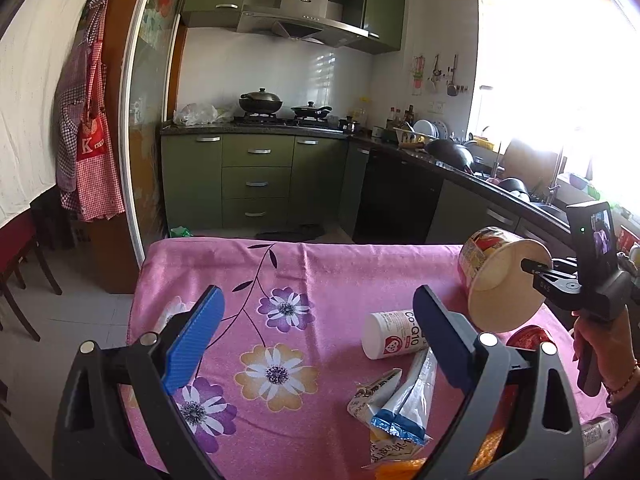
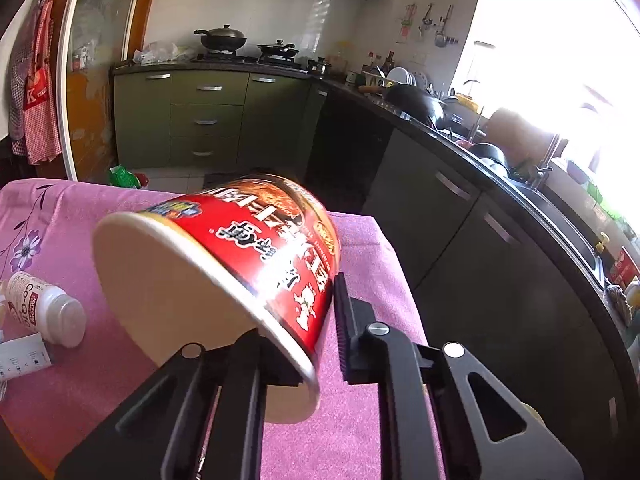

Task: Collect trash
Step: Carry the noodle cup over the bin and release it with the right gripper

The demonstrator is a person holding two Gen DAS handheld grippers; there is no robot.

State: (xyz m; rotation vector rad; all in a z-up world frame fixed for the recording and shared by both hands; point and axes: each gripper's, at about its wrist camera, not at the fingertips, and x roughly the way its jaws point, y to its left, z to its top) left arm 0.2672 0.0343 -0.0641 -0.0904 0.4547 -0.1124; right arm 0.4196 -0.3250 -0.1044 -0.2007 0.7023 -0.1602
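The right gripper (image 2: 320, 344) was clamped on the rim of a red instant-noodle cup (image 2: 224, 264), one finger inside the mouth and the other against the printed outer wall. The cup hung tipped on its side, its pale open mouth turned toward the person, above the far right part of the pink flowered tablecloth (image 1: 320, 272). A hand (image 1: 600, 344) gripped the handle of that tool at the cloth's right edge.

The left gripper (image 1: 316, 332) was held over the near half of the cloth with its blue pads spread wide and nothing between them.

On the cloth, just nearer than the cup, a white Co-Q10 bottle (image 1: 390, 334) lay on its side. Nearer still lay a crumpled snack wrapper (image 1: 374, 394) and a blue-edged clear packet (image 1: 412, 408), touching each other. Something red (image 1: 530, 338) lay on the cloth below the cup; I couldn't tell what it was.
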